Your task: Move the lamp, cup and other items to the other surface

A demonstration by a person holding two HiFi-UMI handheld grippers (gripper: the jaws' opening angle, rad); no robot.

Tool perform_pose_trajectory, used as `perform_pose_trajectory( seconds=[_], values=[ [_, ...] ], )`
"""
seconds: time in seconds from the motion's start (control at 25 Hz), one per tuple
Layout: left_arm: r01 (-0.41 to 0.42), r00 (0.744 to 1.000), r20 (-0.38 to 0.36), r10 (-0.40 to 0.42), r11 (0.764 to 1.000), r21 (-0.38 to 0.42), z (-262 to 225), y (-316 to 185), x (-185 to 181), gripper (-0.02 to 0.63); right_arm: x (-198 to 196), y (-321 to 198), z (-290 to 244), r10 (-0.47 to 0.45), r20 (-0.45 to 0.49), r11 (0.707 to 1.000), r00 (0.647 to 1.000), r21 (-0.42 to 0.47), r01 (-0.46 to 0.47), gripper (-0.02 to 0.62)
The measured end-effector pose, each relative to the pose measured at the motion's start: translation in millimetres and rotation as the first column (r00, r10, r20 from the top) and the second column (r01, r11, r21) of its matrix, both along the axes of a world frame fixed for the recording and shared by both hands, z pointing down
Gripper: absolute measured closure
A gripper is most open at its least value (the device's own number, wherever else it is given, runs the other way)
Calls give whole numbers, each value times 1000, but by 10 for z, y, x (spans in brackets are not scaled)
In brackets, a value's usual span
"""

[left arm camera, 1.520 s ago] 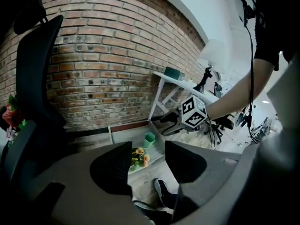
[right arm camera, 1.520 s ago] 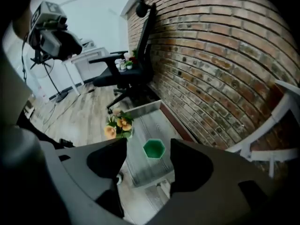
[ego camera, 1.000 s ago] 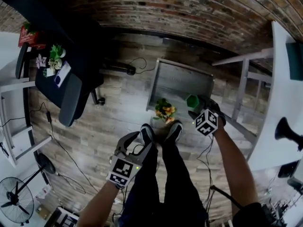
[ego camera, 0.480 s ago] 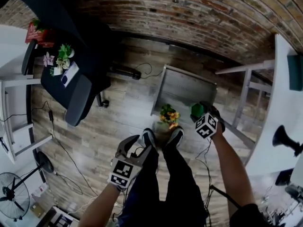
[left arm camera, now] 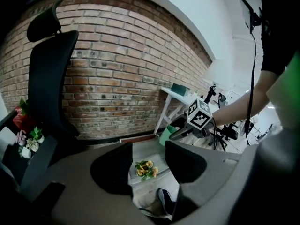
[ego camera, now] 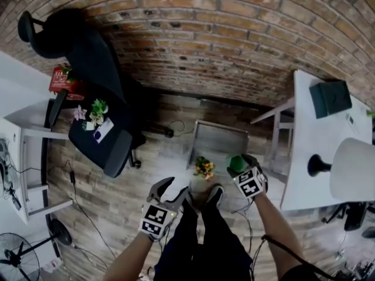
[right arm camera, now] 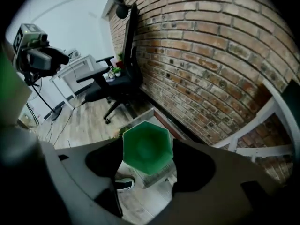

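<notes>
My right gripper [ego camera: 240,168] is shut on a green hexagonal cup [ego camera: 237,163], held above the front right corner of a low grey table [ego camera: 220,138]. In the right gripper view the cup [right arm camera: 147,146] fills the gap between the jaws. A pot of yellow and orange flowers [ego camera: 204,168] stands at the low table's front edge, by my shoes. My left gripper [ego camera: 170,188] hangs open to the left of it, with nothing between its fingers; through its gap I see the flowers [left arm camera: 145,168] below. A lamp with a white shade [ego camera: 354,170] and a black base stands on the white desk [ego camera: 307,116] at the right.
A black office chair [ego camera: 102,136] at the left carries small potted plants [ego camera: 94,113] and a card; a red box [ego camera: 61,79] sits beside it. A dark green box [ego camera: 331,97] lies on the white desk. A brick wall runs along the back. Cables cross the wooden floor.
The head view has swung up toward the wall, and the lamp's white shade has come into sight. The right gripper still holds the green cup. The left gripper stays open.
</notes>
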State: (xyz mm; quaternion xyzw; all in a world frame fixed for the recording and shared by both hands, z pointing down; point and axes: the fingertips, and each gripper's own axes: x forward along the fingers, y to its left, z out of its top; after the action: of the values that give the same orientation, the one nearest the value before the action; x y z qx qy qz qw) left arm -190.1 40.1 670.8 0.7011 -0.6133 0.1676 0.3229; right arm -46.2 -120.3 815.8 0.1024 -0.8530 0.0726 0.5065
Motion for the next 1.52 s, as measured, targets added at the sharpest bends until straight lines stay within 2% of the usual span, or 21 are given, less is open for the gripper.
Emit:
perform_pose_trajectory(
  seconds=[0.12,0.28,0.48,0.64,0.88,1.16,1.4,1.52],
  values=[
    [0,1000,15,0,999,47,-391,-16,-57,391,32,57,-652,51,59,999,997,13,-52,267],
    [0,1000,15,-1,996,88,-805,42,-160,391,132,172,-1386,101,87,994,991,29,-104,265],
    [12,1000,12,-14,987,163,-1238,98,-253,391,363,253,-2065,173,110,980,979,80,-182,265],
    [15,1000,-9,-13,975,220,-1478,195,-273,391,613,378,-2439,244,146,958,959,118,-261,267],
    [-33,997,-60,51,962,271,-1625,184,-68,394,1250,404,-2791,366,137,908,920,165,-386,268],
    [-58,992,-98,85,968,245,-1461,204,255,396,2188,364,-2921,505,82,840,859,183,-511,268],
    [-75,995,-55,89,973,219,-1454,165,498,396,2872,200,-2854,541,74,816,838,194,-544,268],
    [-51,998,-23,57,976,210,-1521,79,665,397,3265,-104,-2931,527,97,807,844,255,-533,268]
  ],
)
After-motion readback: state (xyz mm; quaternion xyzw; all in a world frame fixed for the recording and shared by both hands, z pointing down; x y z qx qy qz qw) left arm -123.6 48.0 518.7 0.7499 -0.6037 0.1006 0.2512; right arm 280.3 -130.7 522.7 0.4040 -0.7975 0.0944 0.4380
